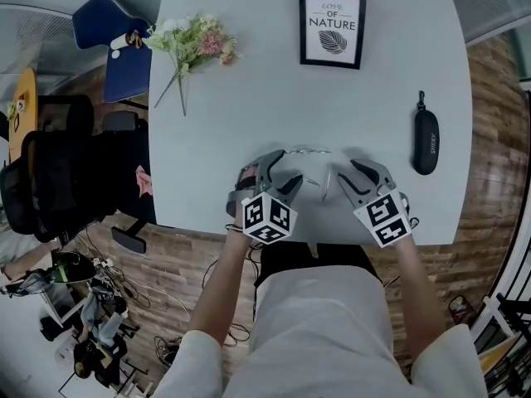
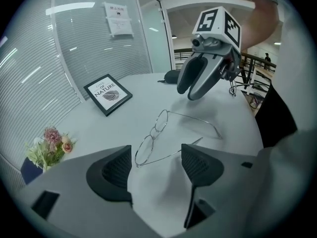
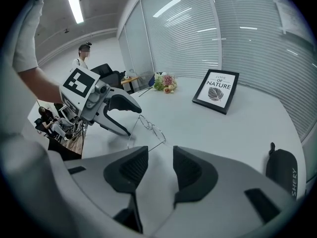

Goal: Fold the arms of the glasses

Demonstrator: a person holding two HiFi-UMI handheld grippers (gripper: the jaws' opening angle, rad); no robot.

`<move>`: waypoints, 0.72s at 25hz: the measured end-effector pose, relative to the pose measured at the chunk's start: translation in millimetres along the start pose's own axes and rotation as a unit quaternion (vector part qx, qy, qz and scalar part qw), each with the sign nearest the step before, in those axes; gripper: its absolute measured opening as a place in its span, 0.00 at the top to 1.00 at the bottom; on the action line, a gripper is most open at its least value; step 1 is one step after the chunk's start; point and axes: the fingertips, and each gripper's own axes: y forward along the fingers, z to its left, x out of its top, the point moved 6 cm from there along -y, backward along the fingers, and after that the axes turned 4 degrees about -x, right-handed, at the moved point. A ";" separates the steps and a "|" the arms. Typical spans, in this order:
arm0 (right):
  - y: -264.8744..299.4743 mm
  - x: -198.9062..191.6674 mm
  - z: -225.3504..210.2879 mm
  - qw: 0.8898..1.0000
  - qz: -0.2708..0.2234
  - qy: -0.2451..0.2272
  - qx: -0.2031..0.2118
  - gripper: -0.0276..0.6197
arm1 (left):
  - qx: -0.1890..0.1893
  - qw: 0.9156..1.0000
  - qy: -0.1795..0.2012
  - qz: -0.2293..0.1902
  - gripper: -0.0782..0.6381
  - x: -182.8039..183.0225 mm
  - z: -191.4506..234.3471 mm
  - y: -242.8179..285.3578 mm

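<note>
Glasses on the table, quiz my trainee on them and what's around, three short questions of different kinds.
1. True or false: the glasses have both arms folded.
2. In the head view, what lies near the right edge of the table? A. a case B. a mug C. a phone
3. Fill in: the frame reads "Love of ___".

Key: 1 false, both arms stand open; 2 A; 3 Nature.

Glasses (image 2: 152,133) thin shiny metal wire, table (image 1: 249,98) smooth matt, floor (image 1: 494,123) wood planks.
</note>
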 end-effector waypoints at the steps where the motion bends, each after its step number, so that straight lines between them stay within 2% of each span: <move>1: -0.1 0.2 -0.1 1.000 -0.001 0.001 -0.001 0.71 | 0.000 1.000 -0.003 -0.001 0.46 0.0 1.5 0.3; 10: -1.5 1.6 0.7 1.000 -0.001 0.007 -0.003 0.71 | -0.002 1.000 -0.022 -0.009 0.46 7.0 10.6 5.9; 18: -1.8 -1.8 1.4 1.000 0.001 0.014 -0.004 0.71 | 0.002 0.997 -0.075 -0.019 0.47 7.9 20.4 11.0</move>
